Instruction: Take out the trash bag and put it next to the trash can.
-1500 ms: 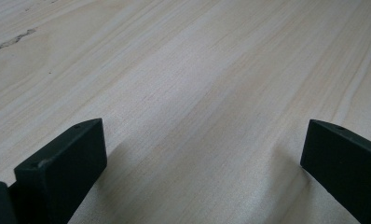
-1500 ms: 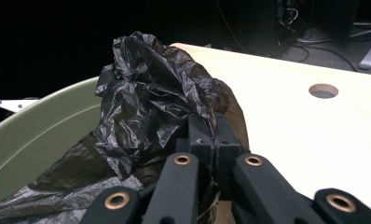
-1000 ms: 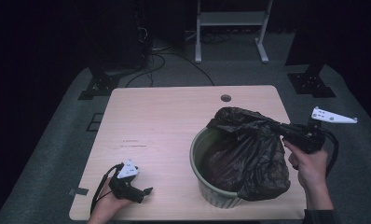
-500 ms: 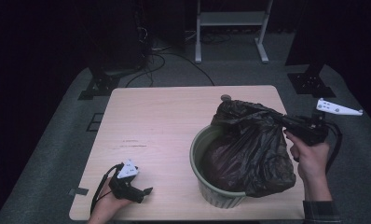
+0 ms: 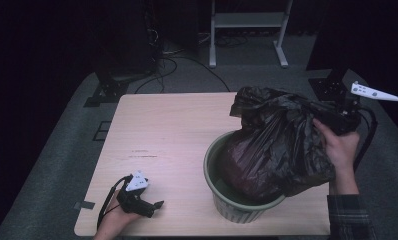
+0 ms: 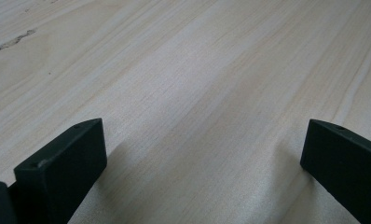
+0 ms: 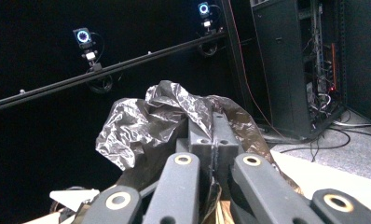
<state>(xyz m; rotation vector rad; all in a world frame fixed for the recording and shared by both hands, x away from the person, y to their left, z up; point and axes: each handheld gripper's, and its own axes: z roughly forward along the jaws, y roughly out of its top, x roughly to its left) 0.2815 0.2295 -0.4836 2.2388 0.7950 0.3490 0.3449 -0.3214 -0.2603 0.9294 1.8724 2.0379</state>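
right claw clamped on the bin bag, left claw wide and idle

your right claw (image 5: 321, 119) is pinched tight on the crumpled top of the black bin bag (image 5: 277, 145); in the right gripper view the two jaws meet with plastic caught between them. the bag's lower part sits inside the green ribbed bin (image 5: 237, 200) on the right half of the counter (image 5: 167, 135), its upper part bulging above the rim. your left claw (image 5: 157, 205) rests on the counter near the front left edge, jaws wide apart, holding nothing.
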